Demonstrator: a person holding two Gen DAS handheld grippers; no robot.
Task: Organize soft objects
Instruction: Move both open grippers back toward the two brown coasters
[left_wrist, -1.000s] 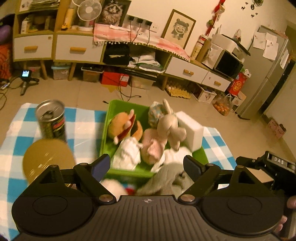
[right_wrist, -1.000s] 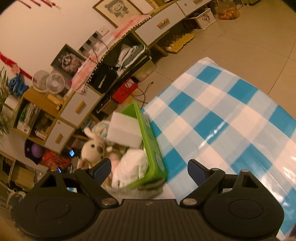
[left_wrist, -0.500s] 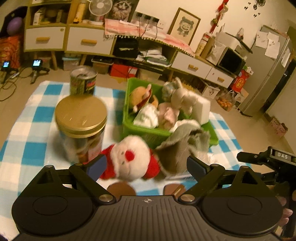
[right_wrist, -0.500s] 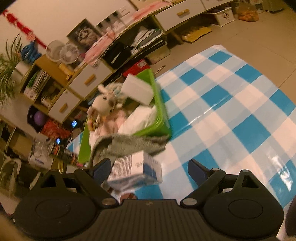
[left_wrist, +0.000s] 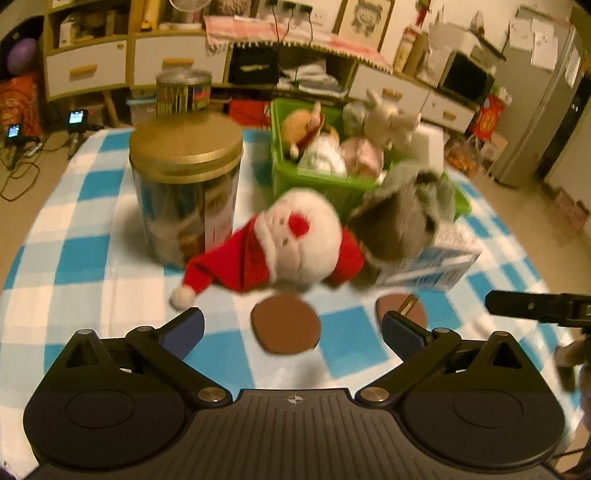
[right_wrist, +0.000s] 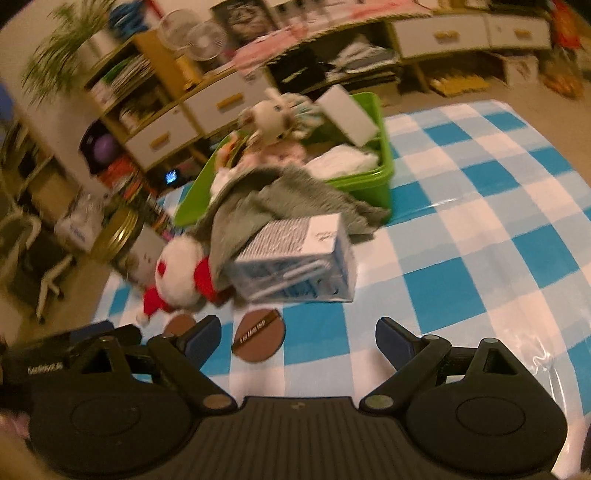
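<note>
Both fingers of the left gripper (left_wrist: 291, 328), just opened wide, and of the right gripper (right_wrist: 297, 338), also spread, are seen empty. One Santa plush (left_wrist: 291, 240) lies beside one green bin (left_wrist: 317, 184); two brown discs (left_wrist: 285, 325) are counted.

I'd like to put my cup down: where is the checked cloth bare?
Bare: right of the blue-white carton and green bin; also left of the gold-lidded jar. Crowded: around the Santa plush, grey cloth and brown discs.
</note>
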